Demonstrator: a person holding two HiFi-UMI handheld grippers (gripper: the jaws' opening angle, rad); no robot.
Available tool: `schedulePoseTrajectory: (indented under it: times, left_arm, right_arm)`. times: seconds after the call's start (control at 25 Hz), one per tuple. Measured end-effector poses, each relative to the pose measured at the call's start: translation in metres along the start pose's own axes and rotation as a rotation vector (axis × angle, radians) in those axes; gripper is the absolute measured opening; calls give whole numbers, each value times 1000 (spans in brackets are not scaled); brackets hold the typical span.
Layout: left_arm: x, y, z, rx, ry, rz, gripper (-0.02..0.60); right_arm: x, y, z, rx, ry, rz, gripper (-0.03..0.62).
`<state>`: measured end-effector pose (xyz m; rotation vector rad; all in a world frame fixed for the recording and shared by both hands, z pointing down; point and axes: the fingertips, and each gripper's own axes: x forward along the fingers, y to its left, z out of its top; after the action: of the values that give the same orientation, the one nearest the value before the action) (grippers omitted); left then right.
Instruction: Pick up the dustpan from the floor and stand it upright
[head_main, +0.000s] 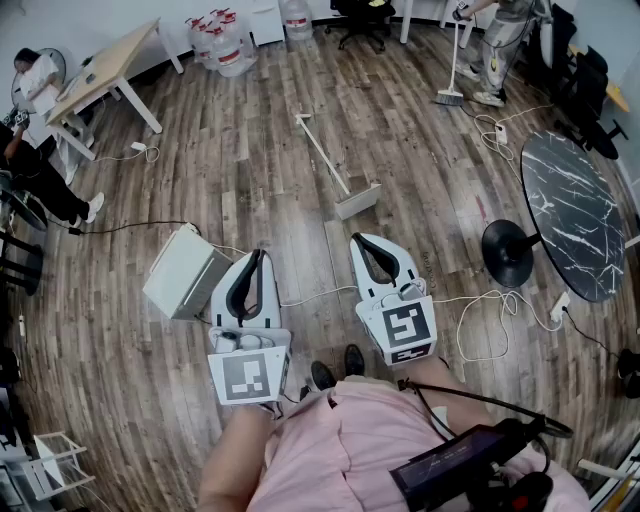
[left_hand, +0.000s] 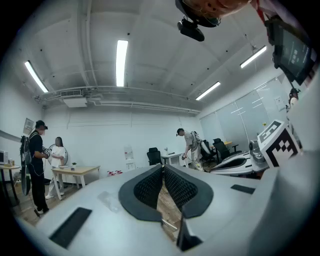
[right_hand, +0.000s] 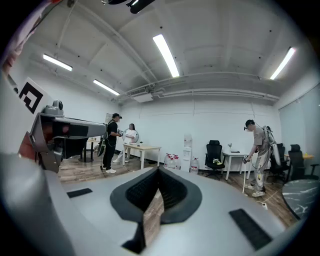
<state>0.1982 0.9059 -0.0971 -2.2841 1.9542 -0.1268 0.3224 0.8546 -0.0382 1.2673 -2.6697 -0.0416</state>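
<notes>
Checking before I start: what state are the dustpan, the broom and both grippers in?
White long-handled dustpan: lying on the wooden floor, not held.
Left gripper: shut, empty.
Right gripper: shut, empty.
Long-handled broom: upright, held by a distant person.

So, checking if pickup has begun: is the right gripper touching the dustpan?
Apart. The head view shows a strip of bare floor between the right gripper and the dustpan lying ahead of it.

Open floor up to the dustpan — white box at left.
</notes>
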Motion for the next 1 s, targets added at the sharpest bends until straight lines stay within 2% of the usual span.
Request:
schedulePoseTrajectory:
  times: [0.12,0.28,0.44,0.52,0.6,0.76,1.0]
  left_arm:
    - [10,-4,1,-28,9,7,23]
    - [22,-7,-6,10,19,10,23]
    - [32,-2,-7,3,34,46,23]
    - [38,0,-9,0,26,49,23]
    - [44,4,-13,1,30,52,23]
    - [66,21,-21,-9,32,60,23]
    - [116,60,-54,-47,50,62,23]
  right_arm:
    - [5,-9,-1,-7,-1,2,2]
    - [10,-21,-2,-4,-23,23,2]
    - [21,-30,-1,-16,-29,45,5]
    - [32,-33,-4,-19,-8,64,137]
    - [41,-36,-8,-15,5,69,141]
    - [66,-46,-9,-24,6,52,196]
    - [133,-58,-21,-32,28,37,227]
